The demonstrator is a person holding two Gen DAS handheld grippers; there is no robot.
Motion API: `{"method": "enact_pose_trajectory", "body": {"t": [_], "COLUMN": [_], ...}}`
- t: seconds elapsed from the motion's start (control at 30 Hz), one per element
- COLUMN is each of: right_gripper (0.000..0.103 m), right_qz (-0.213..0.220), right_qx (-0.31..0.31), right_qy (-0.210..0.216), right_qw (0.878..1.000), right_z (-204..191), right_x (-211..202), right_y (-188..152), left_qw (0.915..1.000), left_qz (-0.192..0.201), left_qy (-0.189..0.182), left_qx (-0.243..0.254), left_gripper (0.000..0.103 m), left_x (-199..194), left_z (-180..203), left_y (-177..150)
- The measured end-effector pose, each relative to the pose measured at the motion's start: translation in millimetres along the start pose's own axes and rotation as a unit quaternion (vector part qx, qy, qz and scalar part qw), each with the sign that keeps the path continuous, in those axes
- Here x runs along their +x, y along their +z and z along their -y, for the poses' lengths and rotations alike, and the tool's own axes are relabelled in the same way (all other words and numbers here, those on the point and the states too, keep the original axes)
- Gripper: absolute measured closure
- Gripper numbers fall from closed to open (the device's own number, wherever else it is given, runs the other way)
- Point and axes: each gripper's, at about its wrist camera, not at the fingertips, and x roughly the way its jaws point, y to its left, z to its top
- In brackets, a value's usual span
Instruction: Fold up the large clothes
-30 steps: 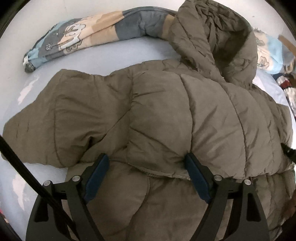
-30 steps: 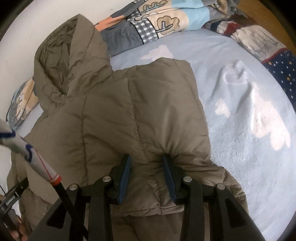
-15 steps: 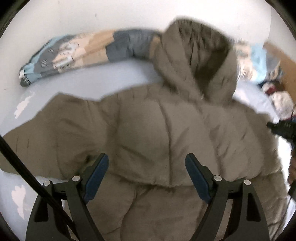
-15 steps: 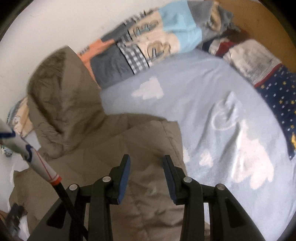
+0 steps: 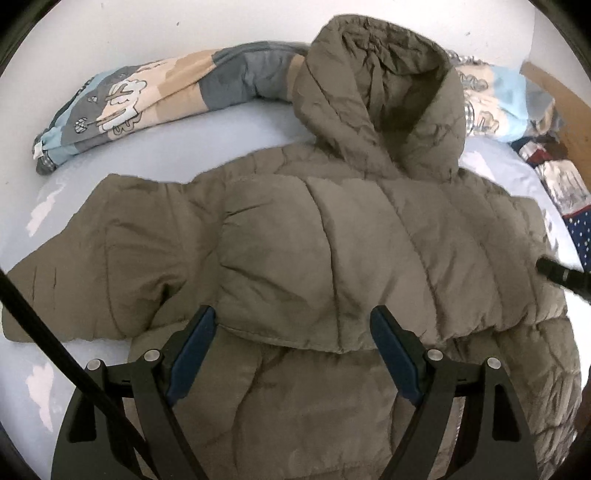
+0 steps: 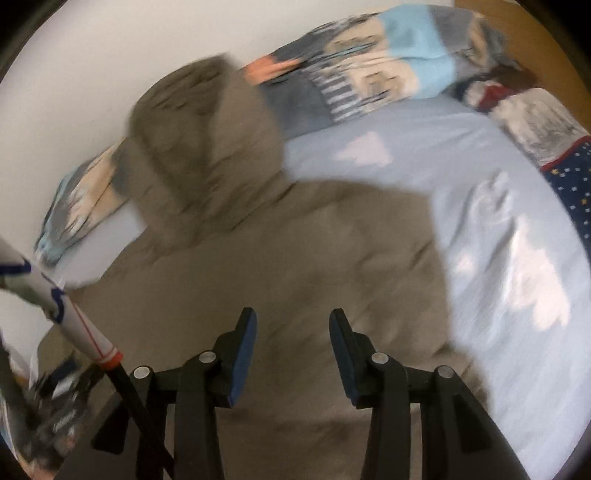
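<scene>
Jacket point(image 5: 332, 266): a padded olive-brown hooded coat, lying flat on the light blue bed sheet point(image 5: 236, 140), filling most of both wrist views.
Left gripper point(image 5: 293, 356): fingers spread wide, grasping nothing; the blue pads point(image 5: 190, 356) sat over the coat, one on each side of the folded hem edge.
Right gripper point(image 6: 291, 360): fingers parted and empty, hanging above the coat's right side; this view was motion-blurred, so whether the tips touched the fabric could not be told.
Fold: the lower part of the coat lay doubled over, its hem point(image 5: 303, 341) running crosswise just ahead of the left fingers.
Sleeve point(image 5: 92, 266): stretched out to the left on the sheet, cuff end near the frame edge.
Hood point(image 5: 384, 103): open and upright at the far end, resting against the white wall point(image 5: 184, 26).
Patterned quilt point(image 5: 147, 96): rolled along the wall behind the hood, in blue, beige and grey with cartoon prints.
Sheet, right side: white cloud shapes point(image 6: 532, 291) printed on the blue.
Star-print fabric point(image 6: 576, 184): dark blue, at the far right edge of the bed, well apart from the coat.
</scene>
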Motion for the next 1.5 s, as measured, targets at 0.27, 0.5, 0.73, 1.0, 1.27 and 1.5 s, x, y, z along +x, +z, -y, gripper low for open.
{"method": "enact_pose_trajectory", "body": {"t": [0.27, 0.5, 0.73, 1.0, 1.27, 1.5], "right_gripper": [0.055, 0.052, 0.039, 0.039, 0.038, 0.038], "right_qz": [-0.047, -0.016, -0.069, -0.035, 0.004, 0.009], "right_qx": [-0.022, -0.017, -0.007, -0.037, -0.087, -0.083], "right_qy": [-0.052, 0.007, -0.006, -0.016, -0.027, -0.015], "right_qw": [0.997, 1.000, 0.998, 0.999, 0.996, 0.996], "right_z": [-16, -25, -17, -33, -45, -35], "right_x": [35, -56, -43, -47, -63, -74], "right_y": [-13, -51, -122, -117, -109, -111], "left_qw": [0.9996, 0.9997, 0.9984, 0.9970, 0.9838, 0.9509], "left_qz": [-0.024, 0.014, -0.041, -0.051, 0.019, 0.018], "left_qy": [0.005, 0.017, 0.015, 0.007, 0.075, 0.068], "left_qx": [0.012, -0.004, -0.035, -0.057, -0.162, -0.301], "left_gripper": [0.019, 0.019, 0.019, 0.019, 0.019, 0.019], "left_x": [4, -41, -29, -62, -110, -85], "left_z": [1, -32, -58, -83, -188, -313], "left_y": [-9, -13, -45, -77, -91, -103]}}
